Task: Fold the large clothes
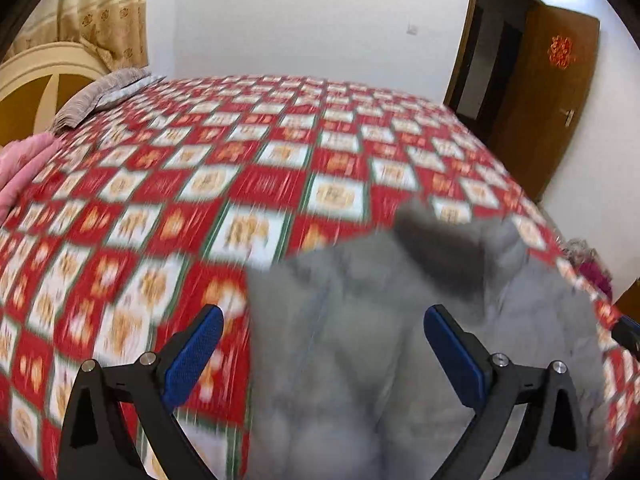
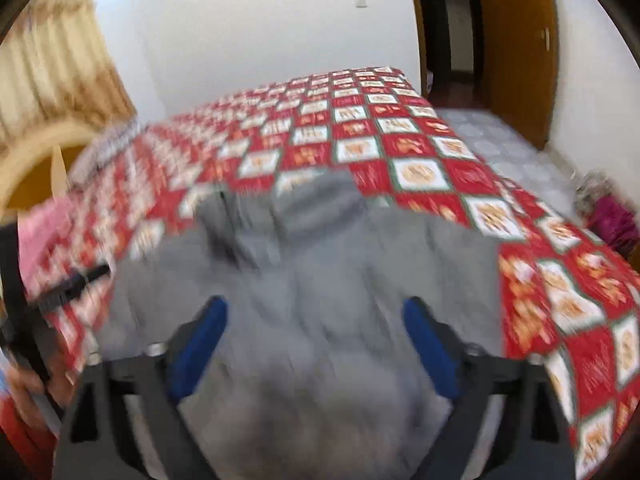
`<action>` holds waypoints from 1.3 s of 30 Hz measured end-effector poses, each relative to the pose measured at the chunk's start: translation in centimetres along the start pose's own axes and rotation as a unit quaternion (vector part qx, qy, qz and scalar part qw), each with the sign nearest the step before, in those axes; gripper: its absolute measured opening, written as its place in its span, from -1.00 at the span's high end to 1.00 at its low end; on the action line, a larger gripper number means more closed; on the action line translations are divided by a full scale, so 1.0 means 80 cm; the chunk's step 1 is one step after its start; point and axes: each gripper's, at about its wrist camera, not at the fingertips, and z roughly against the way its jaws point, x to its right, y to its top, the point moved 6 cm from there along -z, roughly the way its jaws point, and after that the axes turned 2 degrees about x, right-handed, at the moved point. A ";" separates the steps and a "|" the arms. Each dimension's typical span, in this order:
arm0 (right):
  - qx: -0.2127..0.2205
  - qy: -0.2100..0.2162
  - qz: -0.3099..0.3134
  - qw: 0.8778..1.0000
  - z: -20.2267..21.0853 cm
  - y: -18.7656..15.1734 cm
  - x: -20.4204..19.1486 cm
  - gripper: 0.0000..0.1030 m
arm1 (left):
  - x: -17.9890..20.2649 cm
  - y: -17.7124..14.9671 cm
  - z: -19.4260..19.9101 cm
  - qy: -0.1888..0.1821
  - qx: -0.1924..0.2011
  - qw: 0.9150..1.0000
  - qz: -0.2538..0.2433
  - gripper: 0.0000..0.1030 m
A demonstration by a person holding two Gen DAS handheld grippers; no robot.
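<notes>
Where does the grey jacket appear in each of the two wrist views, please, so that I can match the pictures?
Left wrist view: the grey jacket fills the lower middle and right, lying on the red-and-white checked bedspread, between and beyond the open left gripper fingers.
Right wrist view: the jacket fills the lower centre, ahead of the open right gripper.
Shared landmark: the brown wooden door at upper right in both.
</notes>
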 end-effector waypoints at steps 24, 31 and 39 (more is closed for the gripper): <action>-0.166 -0.048 -0.010 0.985 -0.185 0.062 0.039 0.66 | 0.089 0.034 -0.192 -0.047 -0.190 0.980 0.019 0.06; -0.149 -0.087 0.012 0.985 -0.134 0.029 0.092 0.80 | 0.076 0.020 -0.132 -0.092 -0.138 0.986 0.015 0.70; -0.080 -0.046 -0.088 0.992 -0.109 0.000 0.131 0.67 | 0.052 -0.023 -0.147 -0.049 -0.125 0.991 0.002 0.70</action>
